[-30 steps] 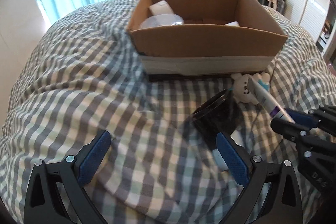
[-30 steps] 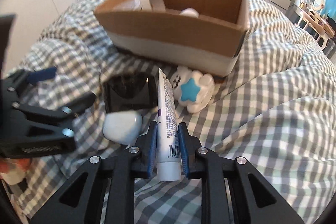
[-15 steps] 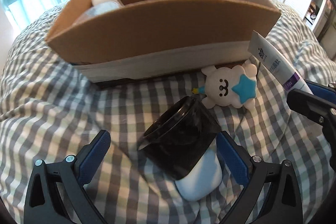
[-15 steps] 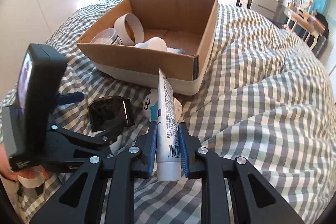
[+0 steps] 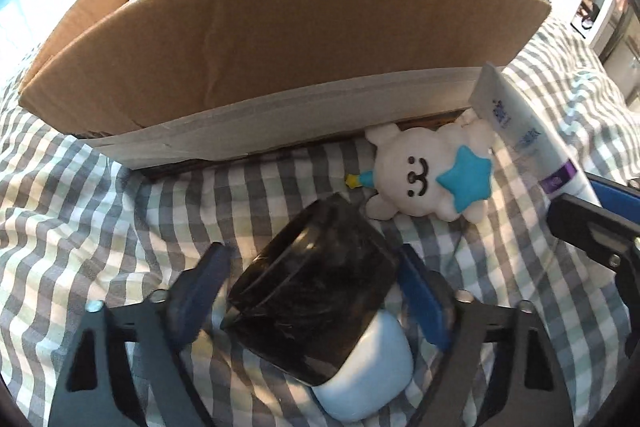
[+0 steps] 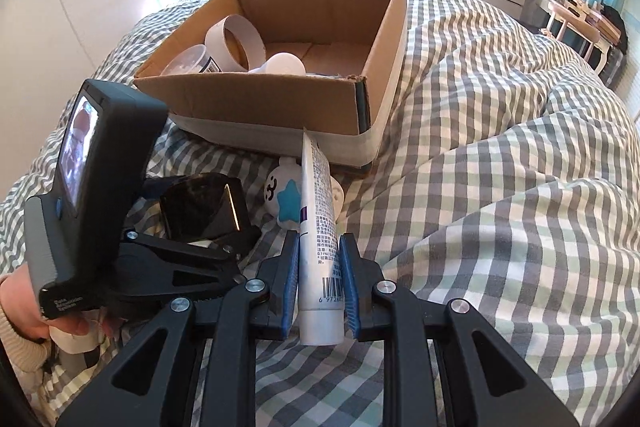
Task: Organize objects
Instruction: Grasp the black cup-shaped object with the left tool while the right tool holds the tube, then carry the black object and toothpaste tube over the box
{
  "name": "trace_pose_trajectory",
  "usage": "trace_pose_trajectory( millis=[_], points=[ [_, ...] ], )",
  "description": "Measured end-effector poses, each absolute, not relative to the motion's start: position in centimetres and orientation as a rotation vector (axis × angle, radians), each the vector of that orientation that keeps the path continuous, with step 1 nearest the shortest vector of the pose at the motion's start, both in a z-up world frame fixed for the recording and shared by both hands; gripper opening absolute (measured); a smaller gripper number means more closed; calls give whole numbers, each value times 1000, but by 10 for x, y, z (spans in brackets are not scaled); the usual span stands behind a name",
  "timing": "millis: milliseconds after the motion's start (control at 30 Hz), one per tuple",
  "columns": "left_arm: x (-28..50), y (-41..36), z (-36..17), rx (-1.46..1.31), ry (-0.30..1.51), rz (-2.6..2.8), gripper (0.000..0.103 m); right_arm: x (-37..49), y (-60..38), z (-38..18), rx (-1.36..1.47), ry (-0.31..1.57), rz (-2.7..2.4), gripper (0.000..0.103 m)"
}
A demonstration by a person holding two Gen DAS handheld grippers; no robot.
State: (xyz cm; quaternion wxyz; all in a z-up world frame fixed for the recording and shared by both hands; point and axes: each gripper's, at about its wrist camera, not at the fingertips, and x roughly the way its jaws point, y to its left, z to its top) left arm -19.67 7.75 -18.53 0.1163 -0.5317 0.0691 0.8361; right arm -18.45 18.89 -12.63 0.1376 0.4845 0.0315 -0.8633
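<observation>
A black roll [image 5: 316, 291] lies tilted on the checked bedspread, resting on a pale blue rounded case [image 5: 372, 379]. My left gripper [image 5: 312, 255] straddles the roll, and its jaws are closing. The right pad is at the roll's side, while a thin gap shows at the left pad. My right gripper [image 6: 319, 239] is shut on a white toothpaste tube [image 6: 320, 207], which it holds upright beside the box corner. A white plush toy with a blue star [image 5: 424, 179] lies against the cardboard box [image 5: 280, 39].
The open box [image 6: 256, 107] holds a white tape ring [image 6: 236, 43], a clear jar [image 6: 188, 61] and a white rounded item [image 6: 284, 65]. A hand in a beige sleeve [image 6: 24, 323] grips the left tool. Rumpled bedspread [image 6: 500, 187] rises to the right.
My left gripper has moved down and forward until its fingers flank the black roll, and its jaws have narrowed. The right gripper, still holding the tube, has drawn back from the box.
</observation>
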Motion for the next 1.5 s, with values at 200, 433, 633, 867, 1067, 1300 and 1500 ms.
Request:
trace_pose_trajectory(
  millis=[200, 433, 633, 867, 1067, 1300, 1500],
  points=[
    [-190, 65, -178, -1547, 161, 2428, 75, -180, 187, -124, 1391, 102, -2513, 19],
    [-178, 42, -156, -1522, 45, 2433, 75, -172, 189, -108, 1342, 47, -2543, 19],
    [-166, 20, -130, -1447, -5, 2471, 75, -158, 185, -86, 1290, 59, -2566, 19],
    [-140, 27, -104, -1358, -28, 2515, 75, -139, 176, -59, 1215, 91, -2604, 19],
    [-130, 23, -73, -1257, -36, 2558, 74, -120, 173, -38, 1144, 102, -2634, 19],
    [-119, 29, -22, -1113, -11, 2605, 75, -106, 169, -9, 1049, 120, -2677, 19],
    [-119, 28, 11, -1017, -1, 2644, 75, -101, 165, 15, 971, 151, -2703, 19]
  ],
)
